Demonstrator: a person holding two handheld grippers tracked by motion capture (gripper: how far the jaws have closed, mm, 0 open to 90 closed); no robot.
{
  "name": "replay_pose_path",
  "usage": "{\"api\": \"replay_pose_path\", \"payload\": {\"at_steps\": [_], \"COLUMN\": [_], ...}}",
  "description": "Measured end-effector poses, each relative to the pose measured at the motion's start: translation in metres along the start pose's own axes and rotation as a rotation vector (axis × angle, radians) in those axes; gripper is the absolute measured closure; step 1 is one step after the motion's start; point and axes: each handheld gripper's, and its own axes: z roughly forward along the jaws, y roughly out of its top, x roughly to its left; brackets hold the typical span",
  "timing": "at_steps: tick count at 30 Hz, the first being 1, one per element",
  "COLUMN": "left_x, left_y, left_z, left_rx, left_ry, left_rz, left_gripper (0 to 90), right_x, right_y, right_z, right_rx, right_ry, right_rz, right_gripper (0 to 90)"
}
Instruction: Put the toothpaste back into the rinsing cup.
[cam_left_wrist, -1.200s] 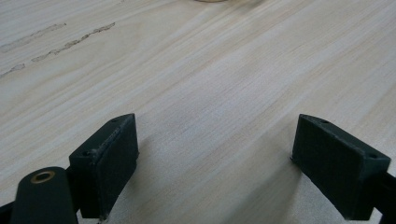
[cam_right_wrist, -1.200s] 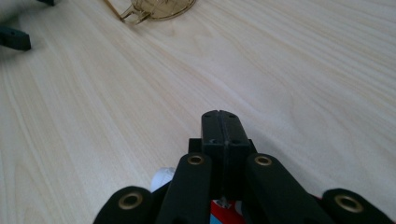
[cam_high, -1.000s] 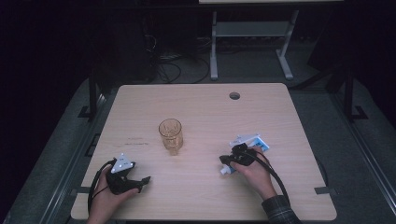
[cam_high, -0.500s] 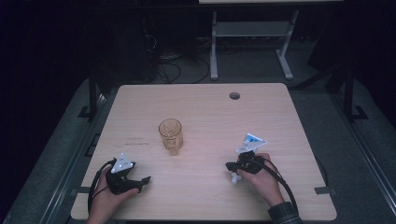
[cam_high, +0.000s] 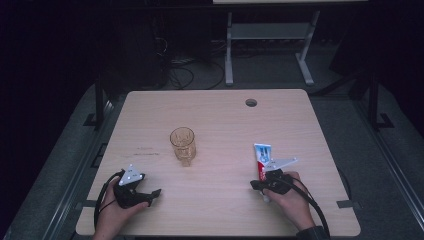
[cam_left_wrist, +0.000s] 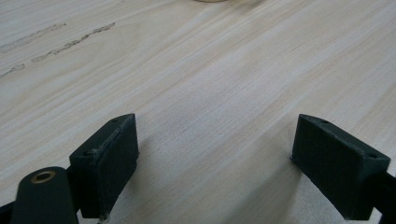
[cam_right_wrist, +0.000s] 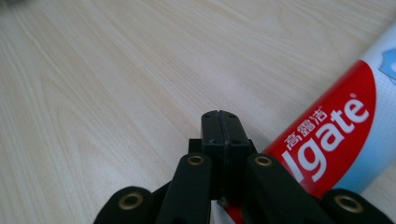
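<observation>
A red, white and blue toothpaste tube (cam_high: 261, 159) lies on the wooden table (cam_high: 220, 115) at the near right, its flat end pointing away from me. My right gripper (cam_high: 255, 184) rests over the tube's near end, jaws pressed together with nothing between the tips. In the right gripper view the shut gripper (cam_right_wrist: 219, 123) sits just left of the tube (cam_right_wrist: 336, 130), which runs off to the upper right. My left gripper (cam_high: 154, 193) lies at the near left, pointing right. Its jaws (cam_left_wrist: 217, 163) stand wide open over bare wood. An amber glass (cam_high: 182, 144) stands upright mid-table.
A round cable hole (cam_high: 251, 102) sits near the table's far edge. Faint marks (cam_high: 147, 151) lie left of the glass. Behind the table are a metal stand (cam_high: 270, 45) and floor cables (cam_high: 180, 75). Dark floor surrounds the table.
The right hand and its gripper have drawn back toward the near edge. The toothpaste tube has swung from a slant to lie nearly straight away from me. The left gripper has stayed put.
</observation>
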Motion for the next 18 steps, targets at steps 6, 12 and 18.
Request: {"api": "replay_pose_path", "payload": {"at_steps": [6, 12, 18], "left_x": [0.000, 0.000, 0.000], "left_y": [0.000, 0.000, 0.000], "left_z": [0.000, 0.000, 0.000], "left_rx": [0.000, 0.000, 0.000], "left_ry": [0.000, 0.000, 0.000], "left_rz": [0.000, 0.000, 0.000], "left_gripper": [13.6, 13.6, 13.6], "right_x": [-0.004, -0.009, -0.016], "right_y": [-0.009, -0.015, -0.021], "right_z": [-0.008, -0.016, -0.023], "right_rx": [-0.002, -0.007, -0.013], "right_ry": [-0.012, -0.024, -0.037], "right_rz": [0.016, 0.028, 0.049], "right_gripper": [90.0, 90.0, 90.0]}}
